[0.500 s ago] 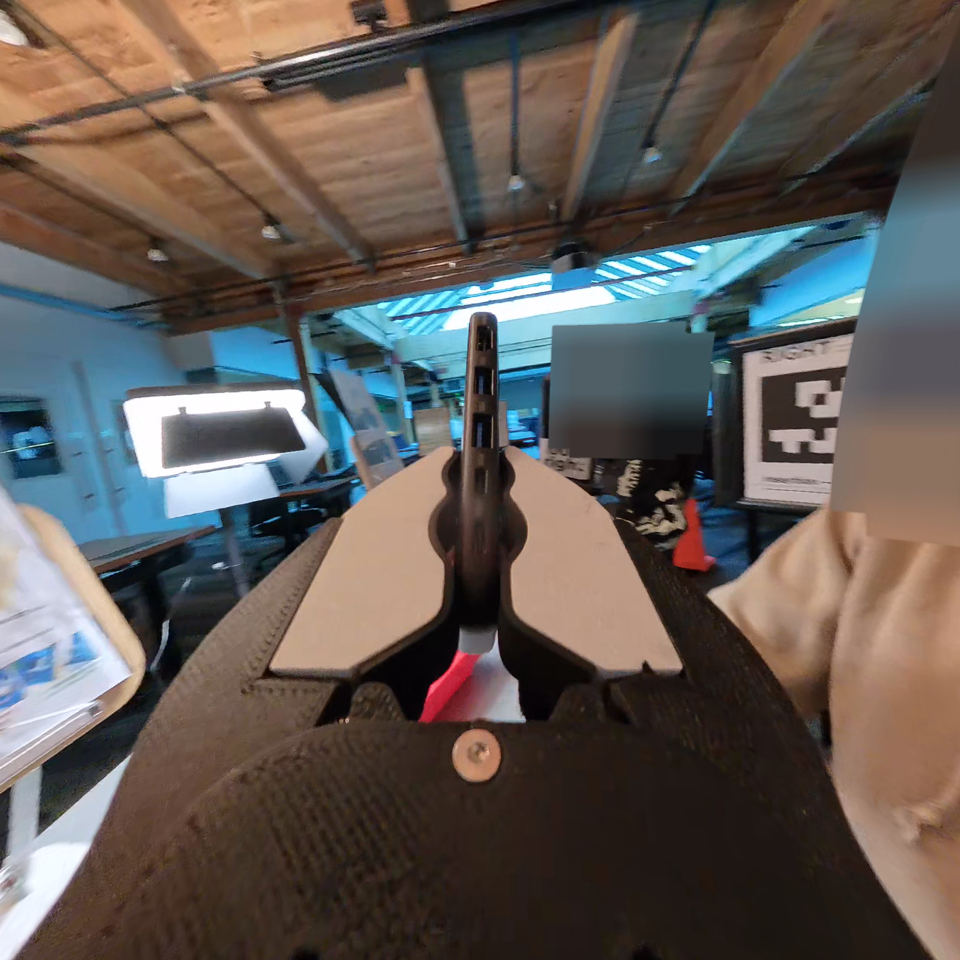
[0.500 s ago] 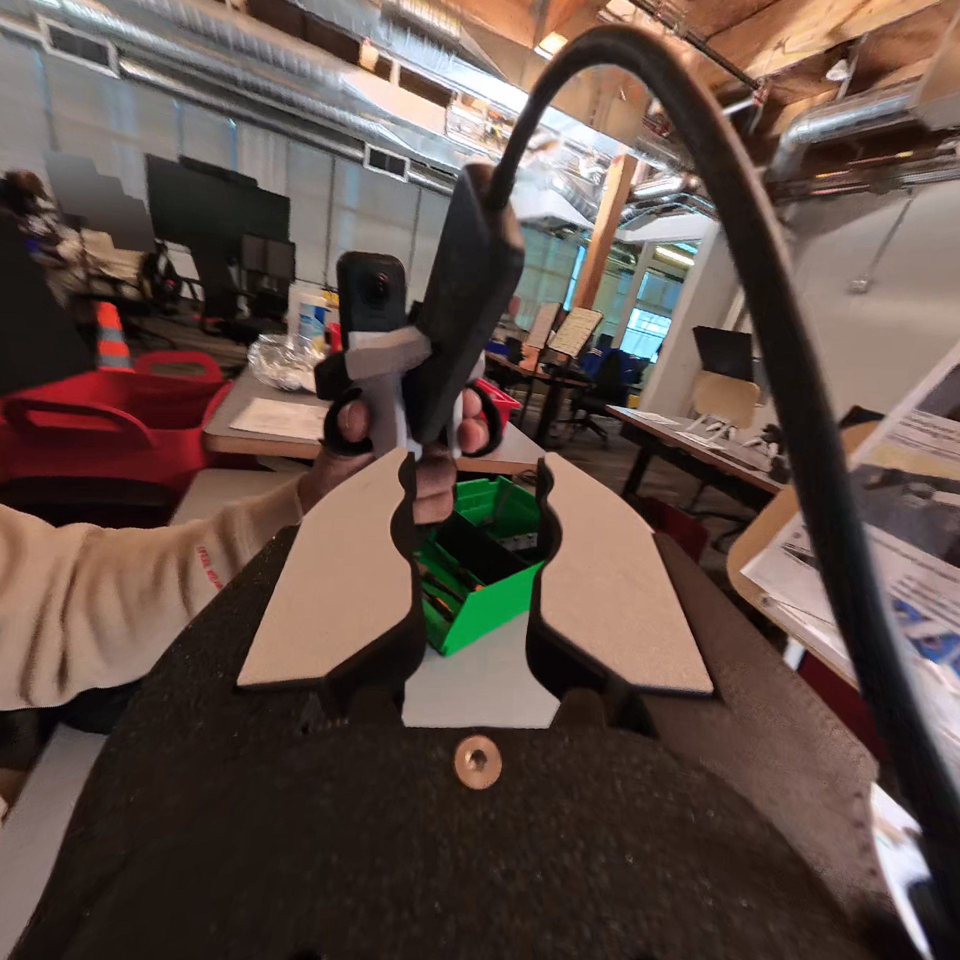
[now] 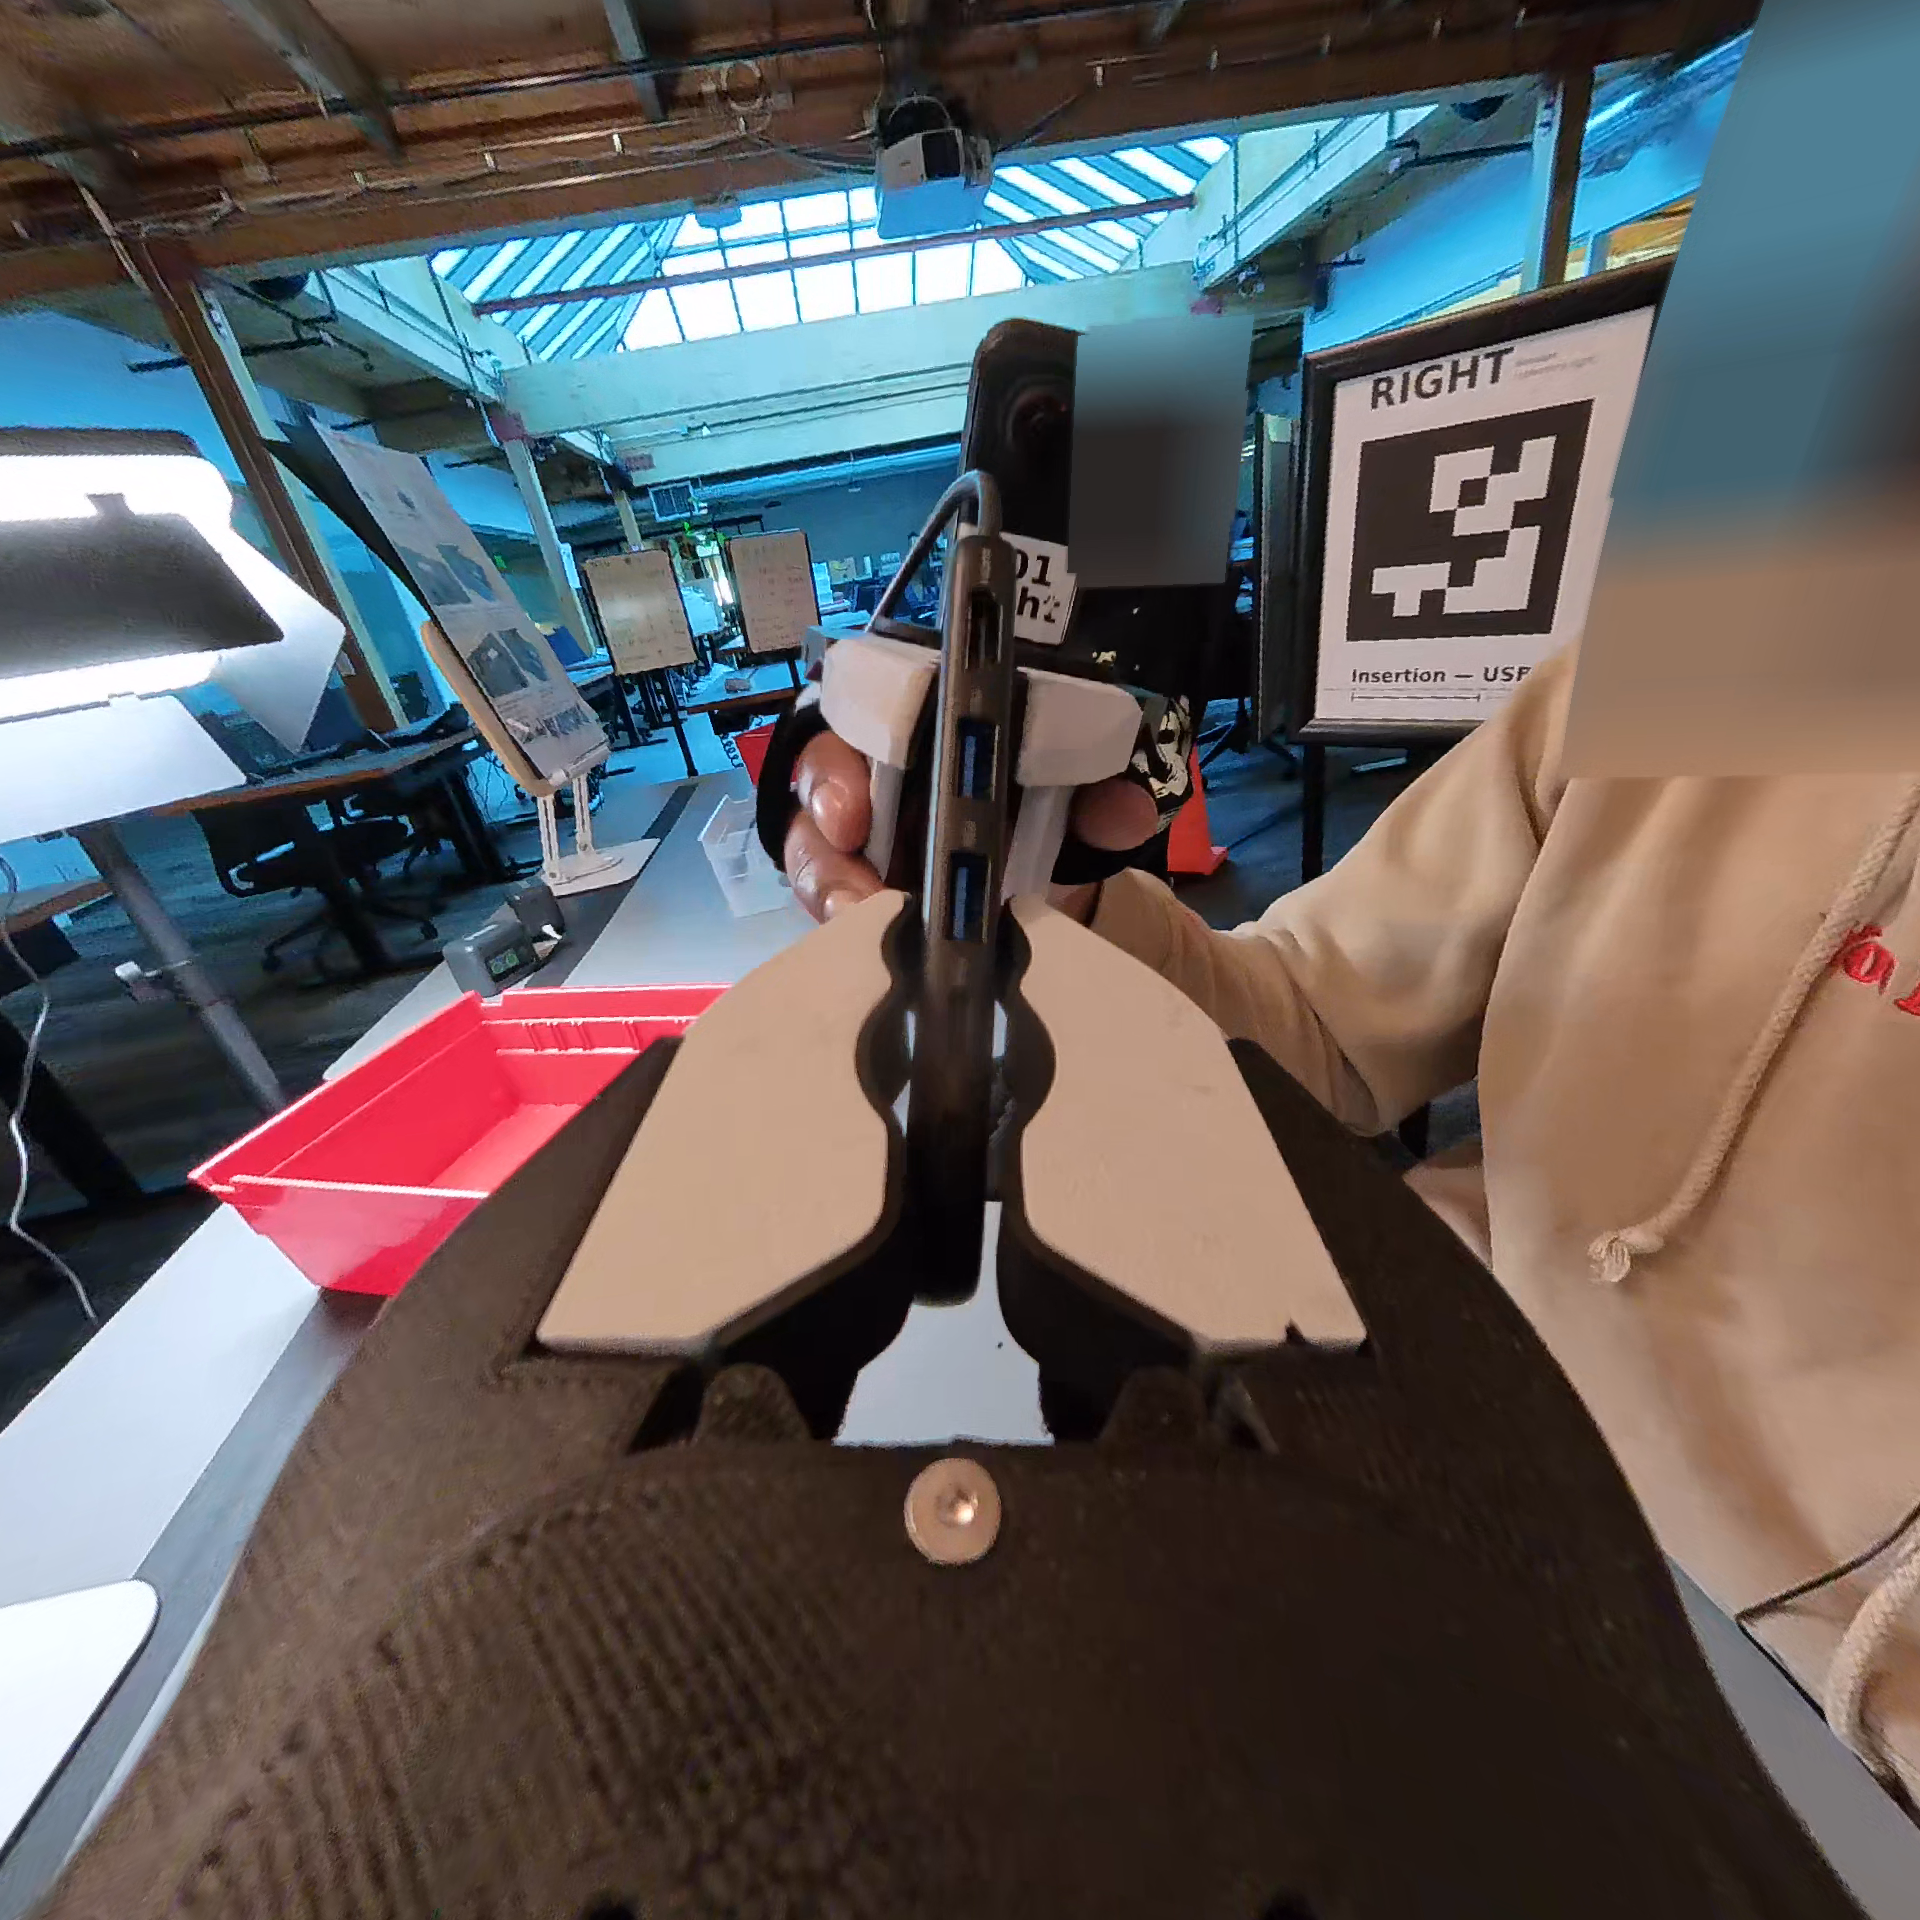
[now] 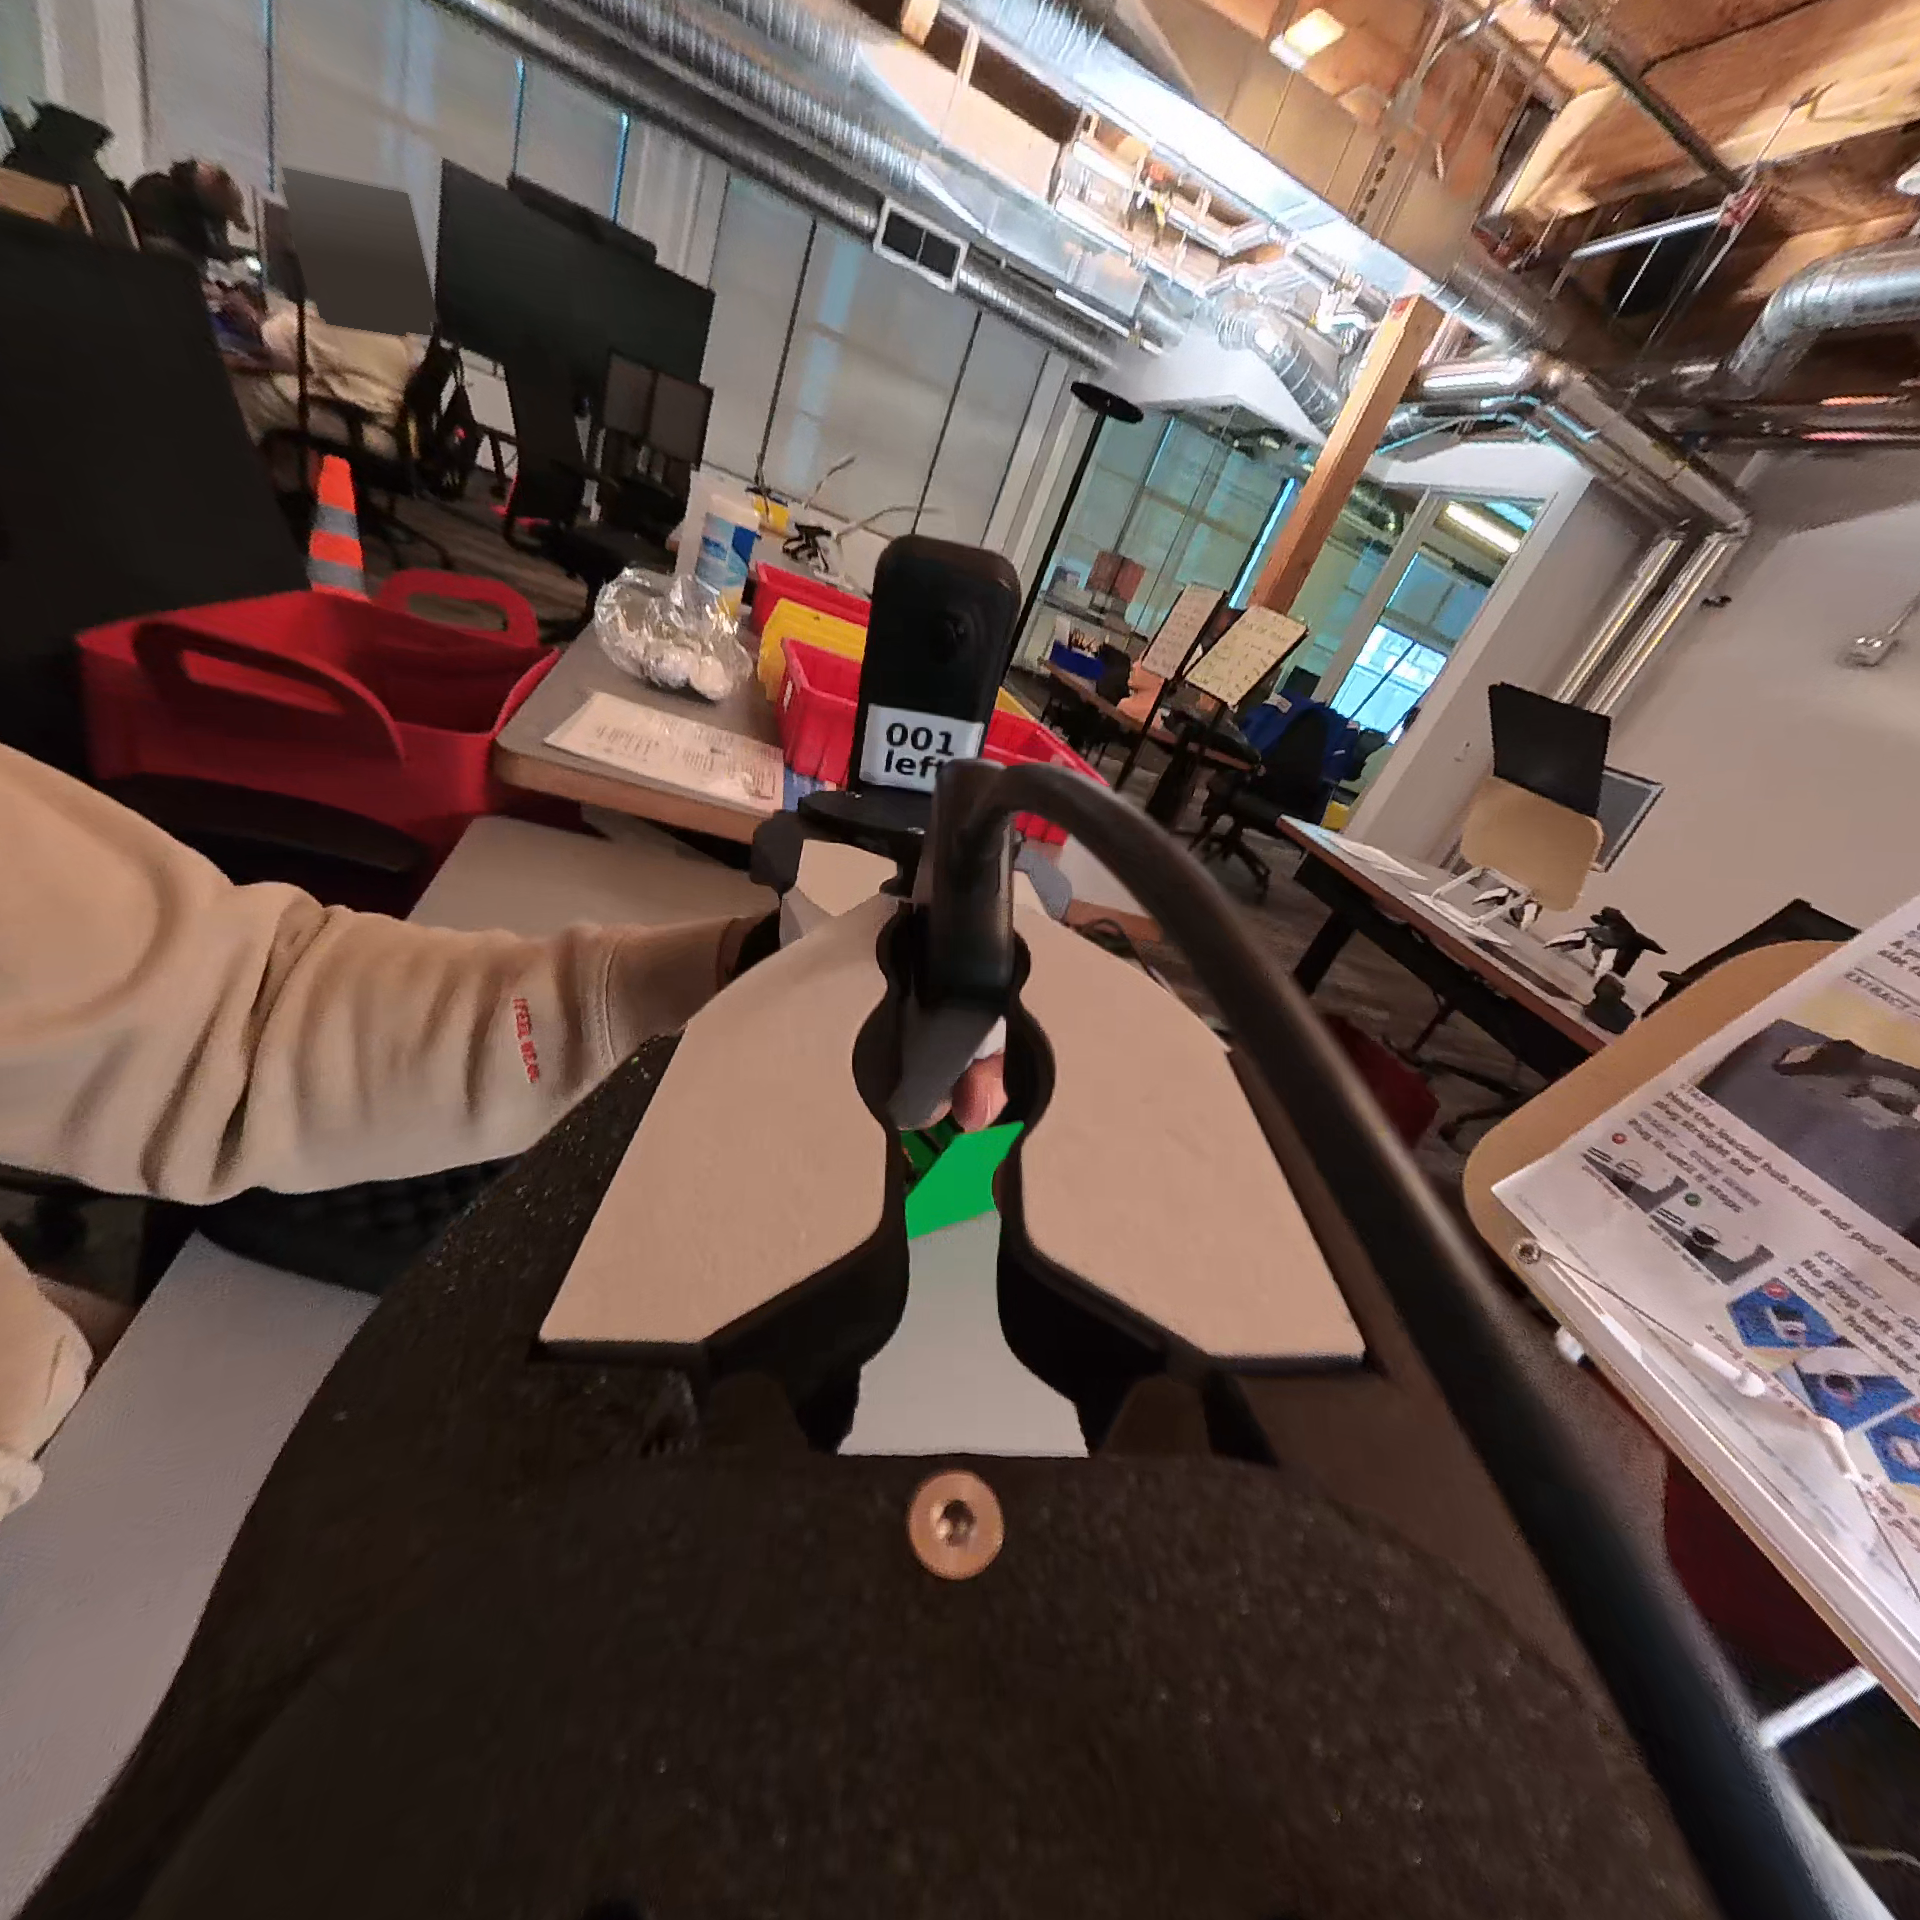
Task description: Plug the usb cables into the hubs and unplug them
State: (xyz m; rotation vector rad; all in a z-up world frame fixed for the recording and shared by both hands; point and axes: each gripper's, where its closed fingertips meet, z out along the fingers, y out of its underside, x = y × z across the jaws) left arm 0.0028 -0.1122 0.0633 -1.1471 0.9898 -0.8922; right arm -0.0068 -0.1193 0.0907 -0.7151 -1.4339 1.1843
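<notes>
A big open workshop with wooden beams, skylights and metal ducts overhead surrounds the grey tabletop (image 3: 644, 914) in front of me. My left gripper (image 3: 961, 935) has its fingers (image 3: 769, 1122) clamped on the lower part of a slim dark hub (image 3: 961, 831), which stands upright and edge-on with two blue ports facing the camera. From the hub's top a black cable (image 3: 925, 551) arcs away. My right gripper (image 4: 951, 956) has its fingers (image 4: 1132, 1143) closed on the same hub's upper end (image 4: 966, 914), right where the thick cable (image 4: 1299, 1101) leaves it and sweeps down to the lower right. Just beyond, each view shows the other gripper facing back with its hand (image 3: 831, 821) around the handle. A red bin (image 3: 416, 1122) sits on the tabletop to the left, a green bin (image 4: 951, 1179) peeks between my right fingers, and a board with printed sheets (image 4: 1714, 1195) stands at the right.
</notes>
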